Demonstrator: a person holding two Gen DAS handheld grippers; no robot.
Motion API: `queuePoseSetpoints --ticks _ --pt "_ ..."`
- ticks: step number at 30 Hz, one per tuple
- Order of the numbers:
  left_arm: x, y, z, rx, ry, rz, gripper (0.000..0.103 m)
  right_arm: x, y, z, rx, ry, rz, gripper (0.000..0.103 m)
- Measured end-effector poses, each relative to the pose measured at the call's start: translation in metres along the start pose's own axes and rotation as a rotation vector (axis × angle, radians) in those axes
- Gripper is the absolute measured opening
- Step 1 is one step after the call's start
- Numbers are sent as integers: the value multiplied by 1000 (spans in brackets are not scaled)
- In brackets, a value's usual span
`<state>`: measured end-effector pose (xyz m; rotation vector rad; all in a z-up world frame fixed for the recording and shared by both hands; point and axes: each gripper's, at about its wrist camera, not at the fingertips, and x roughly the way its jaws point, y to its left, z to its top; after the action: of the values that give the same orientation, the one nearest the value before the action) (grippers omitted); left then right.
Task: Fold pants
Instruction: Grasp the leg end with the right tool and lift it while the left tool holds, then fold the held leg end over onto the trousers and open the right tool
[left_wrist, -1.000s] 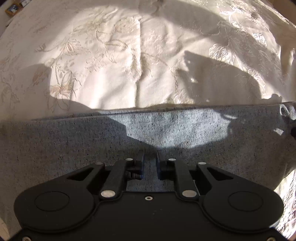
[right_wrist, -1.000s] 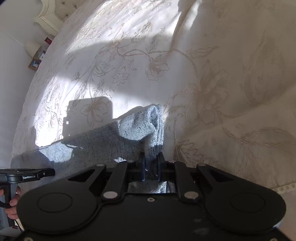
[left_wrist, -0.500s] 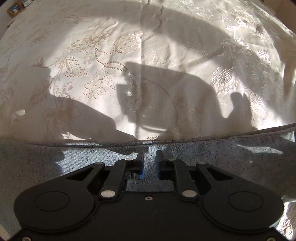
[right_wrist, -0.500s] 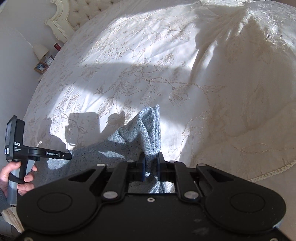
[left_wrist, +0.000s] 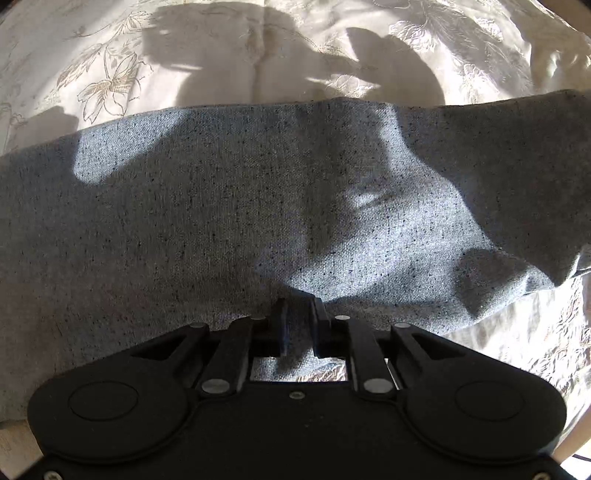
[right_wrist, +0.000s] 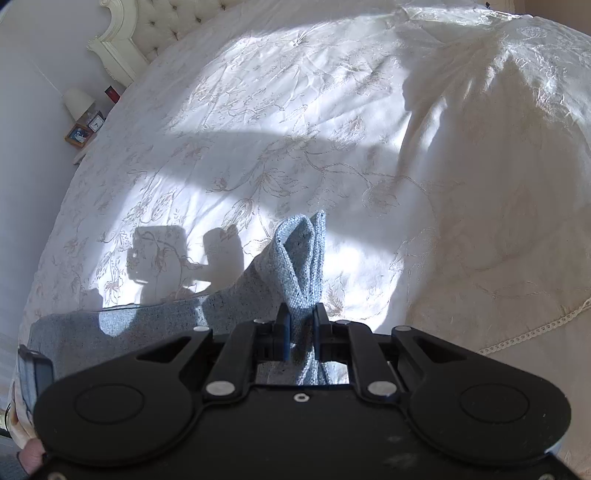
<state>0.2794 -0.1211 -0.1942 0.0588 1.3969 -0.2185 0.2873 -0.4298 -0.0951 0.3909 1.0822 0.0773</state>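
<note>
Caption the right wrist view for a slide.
Right gripper pinches a bunched end of grey pants above the embroidered bedspread.

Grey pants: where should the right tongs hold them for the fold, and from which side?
At the narrow end, where the grey pants bunch into a looped strip; the right tongs are shut on it there. Come from the near bed edge, along the pants' length, since the strip is narrow enough to fit between the fingers. The left tongs pinch the near edge of the broad part.

Hard, bright sunlight falls in patches on the bedspread (right_wrist: 280, 92) ahead of the right gripper (right_wrist: 298, 323), which casts crisp, dark tool shadows there and across the pants (left_wrist: 229, 206), while fisheye bending curves every edge and focus stays sharp.
</note>
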Motion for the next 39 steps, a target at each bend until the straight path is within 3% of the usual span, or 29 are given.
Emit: queuePoseSetpoints --ticks 7,13,20,25,28,31,35,39 --pt "-51 57 3 -18 -95 -92 22 -18 77 -8 -18 -25 -22 12" --pt "-80 134 -11 5 -137 -69 22 -16 191 -24 -49 -35 33 12" --pt "-87 222 -24 -26 -134 -27 22 54 312 -64 -62 38 125 12" --pt "-83 264 -23 -59 -118 -12 22 127 374 -109 -124 121 88 12" --pt "-83 273 -22 -57 -116 -22 22 160 391 -130 -175 177 61 20" --pt "-88 277 -22 -52 -132 -40 22 167 400 -141 -218 155 36 26" --pt "-97 268 -16 -48 -162 -90 22 147 396 -140 -224 113 68 28" --pt "-103 253 -10 -39 -196 -153 22 107 369 -135 -183 14 76 29"
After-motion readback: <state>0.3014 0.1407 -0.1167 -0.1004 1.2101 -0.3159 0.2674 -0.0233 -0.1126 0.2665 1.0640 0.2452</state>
